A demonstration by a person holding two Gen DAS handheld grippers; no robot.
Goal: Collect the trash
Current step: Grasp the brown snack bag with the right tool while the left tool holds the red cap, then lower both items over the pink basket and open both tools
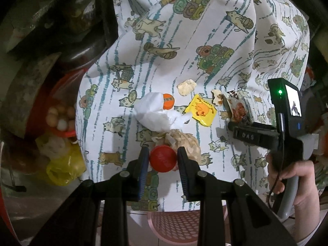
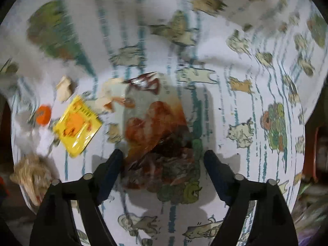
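Left wrist view: left tongs [image 1: 163, 161] clamped on a red bottle cap [image 1: 163, 161], rigid and light, above the table [image 1: 114, 106]. Right wrist view: right tongs [image 2: 163, 164] spread apart over a greasy plastic wrapper [image 2: 157, 135], limp and slippery; pinch a crumpled edge.

This looks like a lived-in home, probably a kitchen or dining corner. The table [image 1: 127, 47] wears a household cloth printed with cartoon cats [image 1: 152, 25] and blue streaks, littered with meal leavings: a crumpled white tissue [image 1: 157, 113] and a yellow sachet [image 1: 202, 110] ahead of the left claw [image 1: 163, 158], and a sauce-smeared clear wrapper [image 2: 157, 127] between the fingers of the right claw [image 2: 164, 164]. Well off to the left claw's left, below the table's edge, stand a red basin of eggs [image 1: 61, 116], a yellow plastic bag [image 1: 63, 168] and dark metal cookware [image 1: 82, 47]. Just below the left claw sits a pink perforated basket [image 1: 174, 223].
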